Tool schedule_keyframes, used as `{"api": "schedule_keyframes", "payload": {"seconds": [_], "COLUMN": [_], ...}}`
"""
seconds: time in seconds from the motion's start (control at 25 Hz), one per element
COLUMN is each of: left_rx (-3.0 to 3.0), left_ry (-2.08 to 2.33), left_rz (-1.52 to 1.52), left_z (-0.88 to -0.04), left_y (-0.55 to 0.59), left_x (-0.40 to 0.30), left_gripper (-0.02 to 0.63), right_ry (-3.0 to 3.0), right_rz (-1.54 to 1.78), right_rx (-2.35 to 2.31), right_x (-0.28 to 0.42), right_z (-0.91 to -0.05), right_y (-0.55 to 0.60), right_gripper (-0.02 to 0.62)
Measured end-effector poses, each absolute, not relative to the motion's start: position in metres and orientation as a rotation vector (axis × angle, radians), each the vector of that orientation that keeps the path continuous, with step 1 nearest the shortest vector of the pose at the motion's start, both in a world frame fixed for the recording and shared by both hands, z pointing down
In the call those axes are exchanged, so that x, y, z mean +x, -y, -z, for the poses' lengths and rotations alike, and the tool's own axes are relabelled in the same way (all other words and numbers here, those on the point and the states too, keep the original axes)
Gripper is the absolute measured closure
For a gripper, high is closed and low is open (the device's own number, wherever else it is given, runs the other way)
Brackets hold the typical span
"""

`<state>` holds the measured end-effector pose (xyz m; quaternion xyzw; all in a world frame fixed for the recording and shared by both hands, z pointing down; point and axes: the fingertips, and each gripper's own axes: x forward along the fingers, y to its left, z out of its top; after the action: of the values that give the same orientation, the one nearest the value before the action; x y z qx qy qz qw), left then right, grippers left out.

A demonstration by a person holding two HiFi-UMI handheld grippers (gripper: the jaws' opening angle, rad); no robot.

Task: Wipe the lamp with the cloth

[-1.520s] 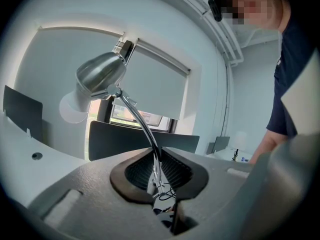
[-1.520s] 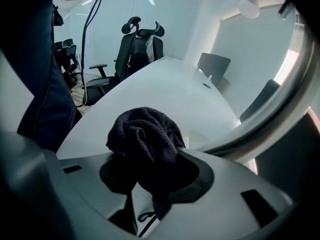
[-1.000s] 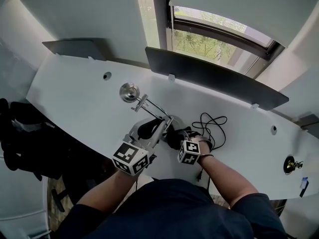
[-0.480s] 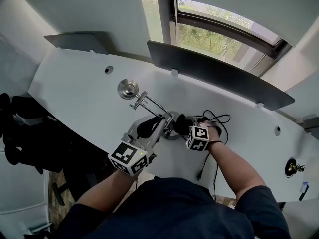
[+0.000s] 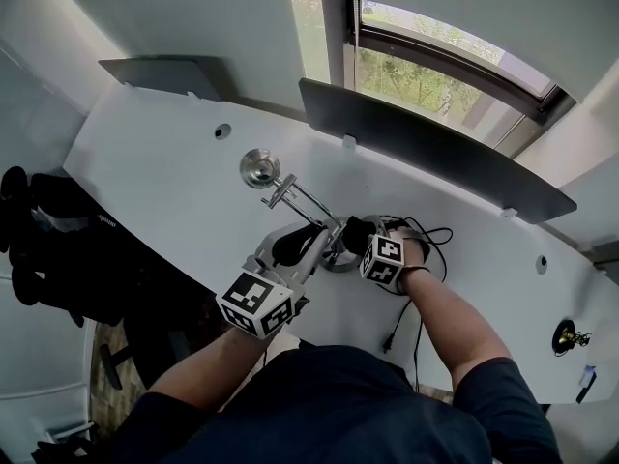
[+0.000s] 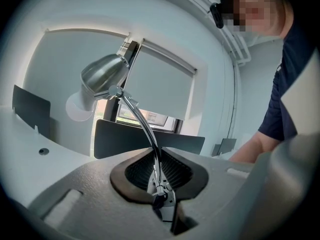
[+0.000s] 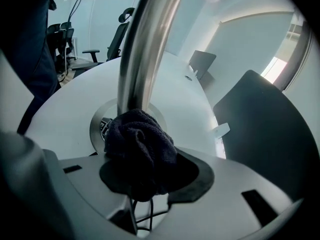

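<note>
Right gripper has slid up and in toward the lamp since a second ago. The dark cloth pinched tight in its jaws now sits pressed against the stem, right above the round base. Left gripper is clamped on the lamp's thin rod, over the white desk.

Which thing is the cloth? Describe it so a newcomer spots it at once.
On the long white desk under the window stands a silver lamp. The cloth is the dark bunched rag shut in the right gripper, pressed against the lamp's stem just above its round base. It is the only soft, fuzzy thing there, unlike the thin black cable nearby.
</note>
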<state>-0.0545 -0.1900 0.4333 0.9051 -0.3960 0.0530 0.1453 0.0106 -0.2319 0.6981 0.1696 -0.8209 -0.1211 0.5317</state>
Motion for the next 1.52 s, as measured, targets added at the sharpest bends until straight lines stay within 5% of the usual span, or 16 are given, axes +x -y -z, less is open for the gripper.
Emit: {"api": "schedule_keyframes", "payload": {"seconds": [0.84, 1.52], "left_rx": [2.649, 2.717], "left_ry": [0.975, 0.783], "left_rz": [-0.13, -0.123], "left_z": [-0.419, -0.418], "left_y": [0.129, 0.073], "left_x": [-0.071, -0.081], "left_gripper": [0.574, 0.6], "right_ry": [2.145, 2.509], "right_rz": [0.057, 0.003], "right_rx": [0.747, 0.914], "right_x": [0.004, -0.052], "right_z": [-0.602, -0.446], "right_y": [0.157, 0.068], "right_gripper": [0.436, 0.436]}}
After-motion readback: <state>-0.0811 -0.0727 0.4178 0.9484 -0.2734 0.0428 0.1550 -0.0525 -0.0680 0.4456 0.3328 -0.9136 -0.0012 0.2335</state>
